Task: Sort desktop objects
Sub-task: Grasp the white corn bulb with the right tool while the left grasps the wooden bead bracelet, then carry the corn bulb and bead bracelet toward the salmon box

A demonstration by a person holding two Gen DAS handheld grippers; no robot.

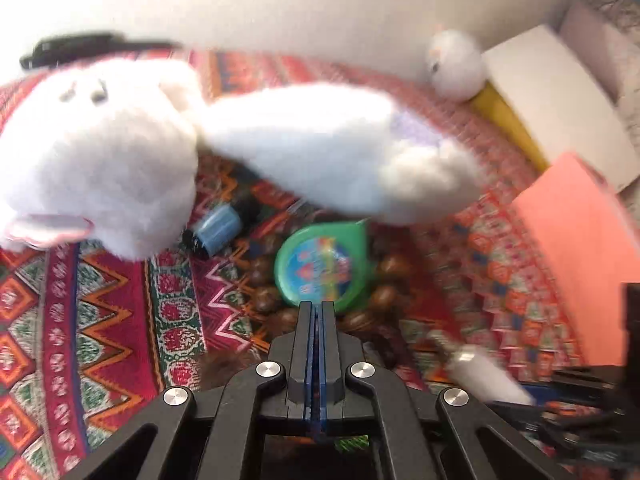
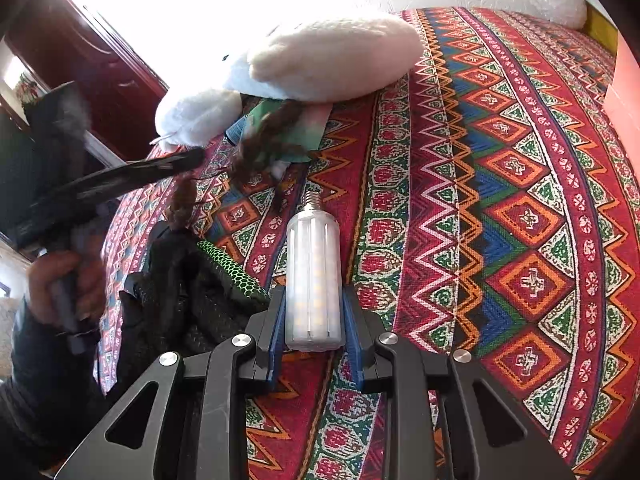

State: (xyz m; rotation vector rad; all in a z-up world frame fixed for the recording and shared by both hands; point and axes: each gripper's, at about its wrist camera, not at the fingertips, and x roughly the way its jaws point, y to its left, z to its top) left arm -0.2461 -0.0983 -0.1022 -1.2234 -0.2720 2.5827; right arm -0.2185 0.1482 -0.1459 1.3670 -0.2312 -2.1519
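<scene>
A patterned red cloth (image 2: 500, 184) covers the table, with a white wall behind and a dark wooden door at the left of the right wrist view. Your right gripper (image 2: 314, 320) points steeply down at the cloth; its blue pads press both sides of a white bulb (image 2: 314, 276), which lies along the fingers with its screw base away from you. A black glove (image 2: 192, 280) lies just left of it. Your left gripper (image 1: 318, 312) also angles downward, its jaws closed flat together with nothing visible between them. In the right wrist view your left hand (image 2: 64, 284) grips its handle low at the table's left edge, and the fingers reach toward a string of brown beads (image 1: 384, 272); whether they touch it, you cannot tell. The beads ring a green disc (image 1: 324, 268). Beyond lies a blue tube (image 1: 218, 228), then a large white plush (image 1: 160, 152). A pink box (image 1: 580, 248) and a white box (image 1: 560, 100) stand at the right.
</scene>
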